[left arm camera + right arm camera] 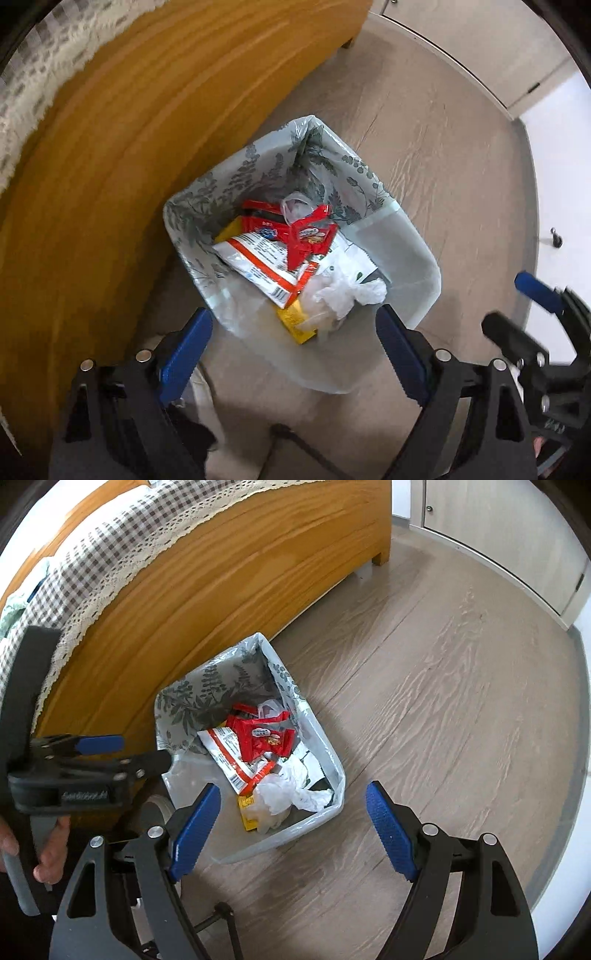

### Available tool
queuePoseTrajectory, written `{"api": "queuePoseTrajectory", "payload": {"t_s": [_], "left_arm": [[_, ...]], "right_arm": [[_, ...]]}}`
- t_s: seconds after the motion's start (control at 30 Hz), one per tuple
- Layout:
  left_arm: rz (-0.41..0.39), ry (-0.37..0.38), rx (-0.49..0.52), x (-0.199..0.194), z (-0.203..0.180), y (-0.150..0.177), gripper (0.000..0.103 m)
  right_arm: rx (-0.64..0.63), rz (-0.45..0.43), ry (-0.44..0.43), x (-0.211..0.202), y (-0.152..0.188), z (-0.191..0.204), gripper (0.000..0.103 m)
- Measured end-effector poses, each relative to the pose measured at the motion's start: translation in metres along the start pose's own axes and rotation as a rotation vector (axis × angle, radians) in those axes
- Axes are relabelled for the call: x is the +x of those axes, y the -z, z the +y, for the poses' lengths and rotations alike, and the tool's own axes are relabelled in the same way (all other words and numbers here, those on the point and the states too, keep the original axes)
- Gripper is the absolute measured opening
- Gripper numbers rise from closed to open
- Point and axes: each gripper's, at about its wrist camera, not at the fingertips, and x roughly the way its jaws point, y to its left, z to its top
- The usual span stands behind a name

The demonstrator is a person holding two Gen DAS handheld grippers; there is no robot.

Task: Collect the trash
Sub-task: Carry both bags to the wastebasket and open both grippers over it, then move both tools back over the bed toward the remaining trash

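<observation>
The left claw (293, 339) hung spread and empty over the bin (406, 236). The right claw (293, 812) was spread too, holding nothing. Red wrappers (295, 232) lay inside.

I see a wooden bed frame (207, 602) with a checked, lace-edged cover (110, 550), grey wood-grain floor (443, 701), pale cabinet doors (491, 528) at the back.
</observation>
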Motion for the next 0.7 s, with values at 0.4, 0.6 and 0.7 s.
{"api": "queuePoseTrajectory", "payload": {"t_s": [0.4,0.6,0.7], "left_arm": [[-0.266,-0.001,-0.225,-0.1,0.045,0.007,0.087],[-0.529,0.03,-0.273,-0.193,0.073,0.023,0.087],[-0.643,-0.029,-0.275,-0.237,0.095,0.035,0.087]], "right_arm": [[-0.038,-0.121,0.009,-0.061,-0.029,0.017,0.077],[-0.125,-0.247,-0.003,-0.112,-0.054,0.058,0.077],[-0.171,-0.306,-0.011,-0.132,-0.065,0.085,0.077]]}}
